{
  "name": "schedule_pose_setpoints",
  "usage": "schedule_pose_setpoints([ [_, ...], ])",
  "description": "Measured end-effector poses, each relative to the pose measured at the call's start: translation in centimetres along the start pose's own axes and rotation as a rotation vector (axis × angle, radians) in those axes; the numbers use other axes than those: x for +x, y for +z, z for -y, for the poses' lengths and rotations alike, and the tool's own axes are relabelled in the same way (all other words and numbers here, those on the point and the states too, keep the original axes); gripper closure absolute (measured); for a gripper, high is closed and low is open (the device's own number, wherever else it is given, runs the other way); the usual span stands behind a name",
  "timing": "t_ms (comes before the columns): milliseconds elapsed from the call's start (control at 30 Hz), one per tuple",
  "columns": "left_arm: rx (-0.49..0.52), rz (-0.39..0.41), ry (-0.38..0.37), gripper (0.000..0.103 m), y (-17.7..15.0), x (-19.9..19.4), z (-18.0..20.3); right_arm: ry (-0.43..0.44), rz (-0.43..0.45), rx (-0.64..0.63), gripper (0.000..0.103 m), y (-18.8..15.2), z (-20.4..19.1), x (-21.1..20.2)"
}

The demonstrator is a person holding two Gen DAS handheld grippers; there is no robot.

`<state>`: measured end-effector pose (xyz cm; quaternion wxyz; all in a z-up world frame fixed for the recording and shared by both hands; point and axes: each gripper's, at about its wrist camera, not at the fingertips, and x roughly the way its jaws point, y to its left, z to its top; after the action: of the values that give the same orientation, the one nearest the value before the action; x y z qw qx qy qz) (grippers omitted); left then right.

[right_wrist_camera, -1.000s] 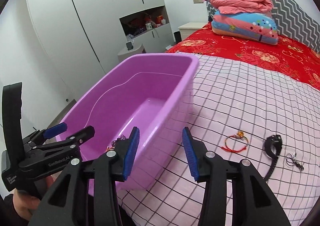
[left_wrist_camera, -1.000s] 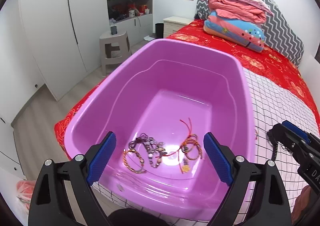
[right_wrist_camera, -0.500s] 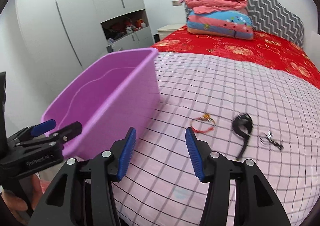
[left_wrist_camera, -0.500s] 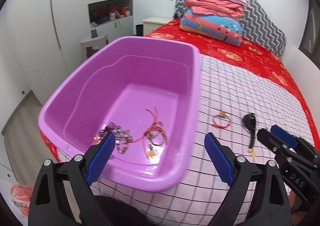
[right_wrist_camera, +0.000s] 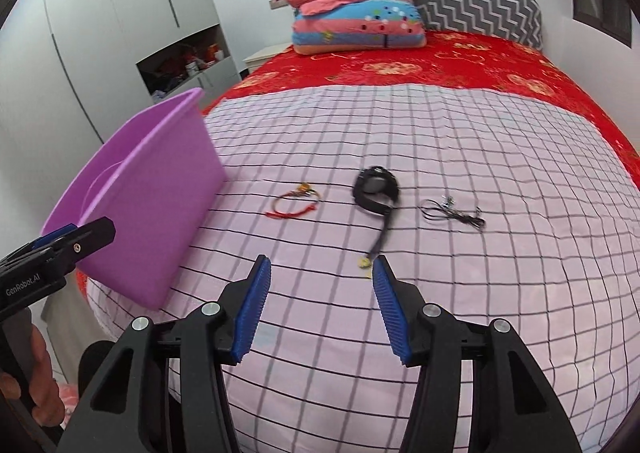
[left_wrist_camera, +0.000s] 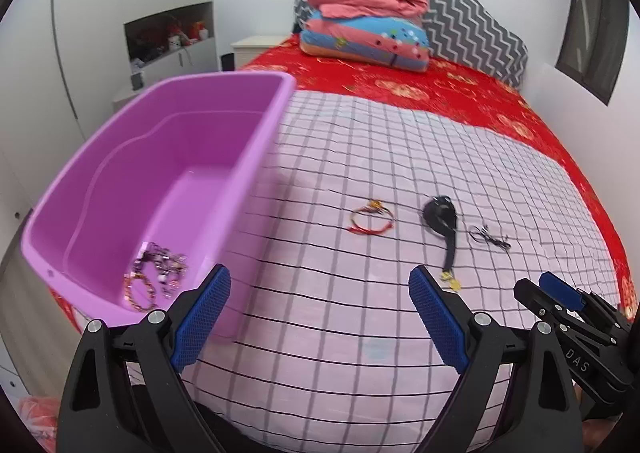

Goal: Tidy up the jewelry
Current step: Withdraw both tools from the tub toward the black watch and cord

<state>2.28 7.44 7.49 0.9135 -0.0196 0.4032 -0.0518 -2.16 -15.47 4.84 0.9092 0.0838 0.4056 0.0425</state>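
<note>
A purple tub [left_wrist_camera: 256, 157] sits on the bed's left side with several bracelets [left_wrist_camera: 156, 273] in its near corner. On the checked cover lie a red string bracelet [left_wrist_camera: 372, 219] [right_wrist_camera: 294, 203], a black cord piece with a gold charm [left_wrist_camera: 440, 213] [right_wrist_camera: 376, 189] and a thin black necklace [left_wrist_camera: 490, 237] [right_wrist_camera: 452, 211]. My left gripper [left_wrist_camera: 320, 273] is open and empty, just right of the tub. My right gripper [right_wrist_camera: 321, 261] is open and empty, short of the jewelry, with the gold charm [right_wrist_camera: 364, 263] lying just beyond its right fingertip.
Folded quilts [left_wrist_camera: 364, 25] and a zigzag pillow [left_wrist_camera: 476, 33] are stacked at the head of the red bedspread [left_wrist_camera: 440, 93]. White wardrobes [left_wrist_camera: 100, 33] and a nightstand [left_wrist_camera: 256, 45] stand to the left. The bed's edge runs under the tub.
Both grippers have swung right, from over the tub to over the checked cover. The loose jewelry on the bed now lies ahead of them. The right jaws stand slightly wider.
</note>
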Motion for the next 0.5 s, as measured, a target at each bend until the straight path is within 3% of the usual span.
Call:
schedule_pose_setpoints([
  [500,0.015,-0.063,-0.039,0.014,-0.8,6.9,6.7,-0.126,-0.005,0.063,0.052,-1.1,8.6,1.5],
])
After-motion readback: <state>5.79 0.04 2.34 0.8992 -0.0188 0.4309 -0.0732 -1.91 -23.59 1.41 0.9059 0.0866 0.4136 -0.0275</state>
